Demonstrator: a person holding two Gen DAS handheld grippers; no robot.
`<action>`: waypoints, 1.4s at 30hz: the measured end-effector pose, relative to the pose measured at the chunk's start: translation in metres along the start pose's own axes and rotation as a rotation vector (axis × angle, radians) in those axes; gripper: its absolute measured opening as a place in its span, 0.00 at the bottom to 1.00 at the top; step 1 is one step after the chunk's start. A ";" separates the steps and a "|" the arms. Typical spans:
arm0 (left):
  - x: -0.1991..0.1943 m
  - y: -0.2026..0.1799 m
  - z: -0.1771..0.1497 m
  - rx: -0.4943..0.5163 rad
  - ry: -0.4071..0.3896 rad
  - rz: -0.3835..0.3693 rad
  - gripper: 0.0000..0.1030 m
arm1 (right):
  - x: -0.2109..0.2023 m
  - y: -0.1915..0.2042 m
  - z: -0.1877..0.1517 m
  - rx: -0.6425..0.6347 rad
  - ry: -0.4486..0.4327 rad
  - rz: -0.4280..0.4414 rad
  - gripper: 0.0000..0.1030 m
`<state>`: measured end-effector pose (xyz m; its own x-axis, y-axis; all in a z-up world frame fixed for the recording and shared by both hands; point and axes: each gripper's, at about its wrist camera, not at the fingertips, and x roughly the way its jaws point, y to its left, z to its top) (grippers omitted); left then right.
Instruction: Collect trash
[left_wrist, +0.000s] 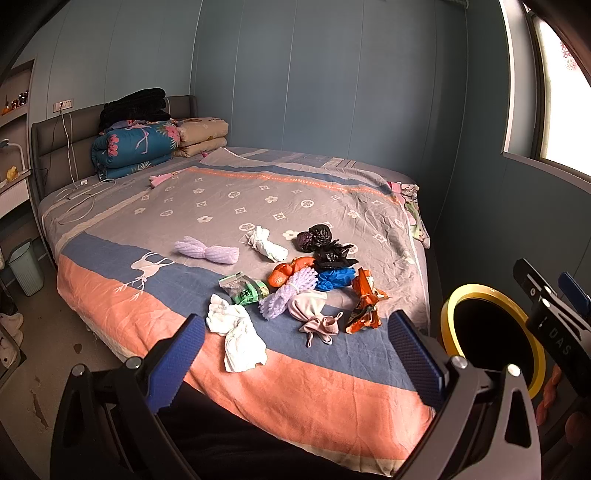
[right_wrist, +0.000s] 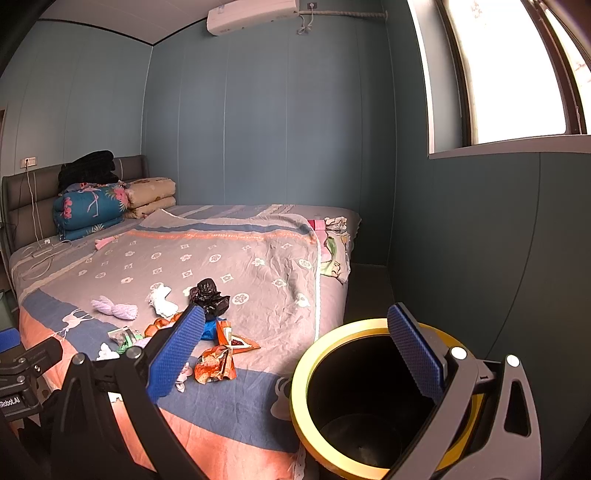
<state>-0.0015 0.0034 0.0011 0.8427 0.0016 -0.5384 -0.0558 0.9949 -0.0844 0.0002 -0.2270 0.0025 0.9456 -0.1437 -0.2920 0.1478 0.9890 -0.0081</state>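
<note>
Two tools are in view, each with blue textured pads spread wide and nothing between them. The left tool (left_wrist: 295, 354) hovers over the foot of a bed (left_wrist: 332, 398) covered by a grey, blue and coral patterned blanket. The right tool (right_wrist: 295, 350) hangs over the bed's corner, one pad above the mouth of a black round bin with a yellow rim (right_wrist: 306, 406) that stands on the floor just beside the bed.

Trash lies in a loose cluster near the foot of the blanket: a crumpled white cloth-like wad (left_wrist: 236, 339), a green-printed clear plastic packet (left_wrist: 243, 290), a lilac foam net sleeve (left_wrist: 288, 297), a pale pink crumpled bag (left_wrist: 314, 314), a torn orange foil wrapper (left_wrist: 365, 302), a blue plastic bag (left_wrist: 336, 278), an orange plastic bag (left_wrist: 284, 275) and a black knotted plastic bag (left_wrist: 334, 254). A second lilac foam net (left_wrist: 207, 251) and a white knotted bag (left_wrist: 267, 245) lie slightly apart, farther up the bed.
</note>
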 end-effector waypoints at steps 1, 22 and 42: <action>0.000 0.000 0.000 0.000 0.000 0.000 0.93 | 0.001 0.001 -0.002 -0.003 -0.004 0.000 0.93; 0.001 -0.001 -0.001 0.001 0.001 0.001 0.93 | 0.014 0.000 -0.006 0.005 0.005 -0.005 0.93; 0.001 -0.001 -0.001 0.002 0.002 0.002 0.93 | 0.014 -0.001 -0.006 0.007 0.009 -0.005 0.93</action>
<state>-0.0006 0.0022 -0.0002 0.8414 0.0030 -0.5403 -0.0562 0.9951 -0.0820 0.0119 -0.2301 -0.0072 0.9422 -0.1486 -0.3003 0.1550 0.9879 -0.0026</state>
